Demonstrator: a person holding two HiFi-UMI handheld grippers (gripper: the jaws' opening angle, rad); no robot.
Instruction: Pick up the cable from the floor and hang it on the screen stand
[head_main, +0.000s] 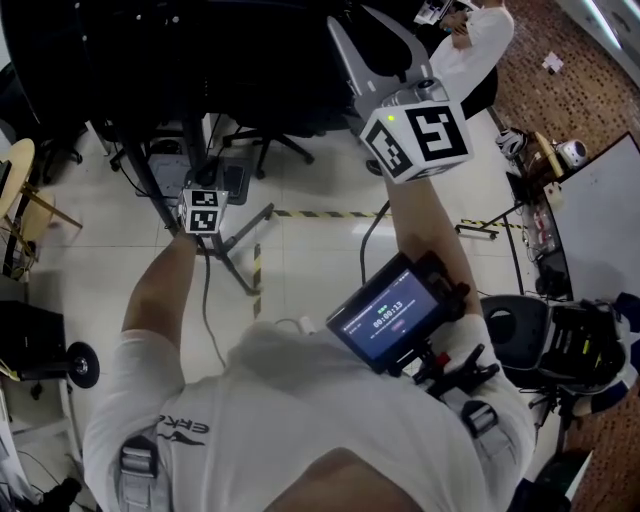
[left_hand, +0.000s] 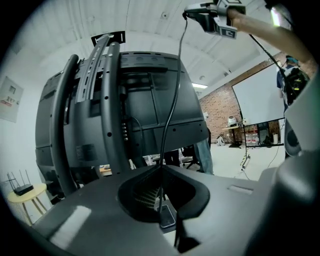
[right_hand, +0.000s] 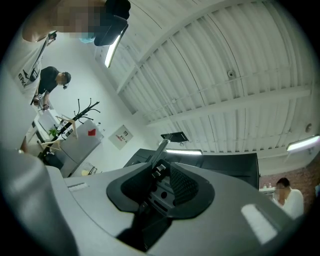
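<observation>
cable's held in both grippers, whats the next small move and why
Probably raise the right gripper a little and move it towards the screen stand, to carry the cable over its top. The left gripper is shut on the cable low down, the right holds its upper end, and the cable hangs between them in front of the stand's back.

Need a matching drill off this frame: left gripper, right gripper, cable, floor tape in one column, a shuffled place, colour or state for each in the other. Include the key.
1. left gripper
2. right gripper
3. cable
4. floor tape

A. striped yellow and black
B. raised high, gripping the cable's upper end
C. runs up from one gripper to the other
D. held low, shut on the cable

Pairs: 1-D, 2-B, 3-C, 4-A
</observation>
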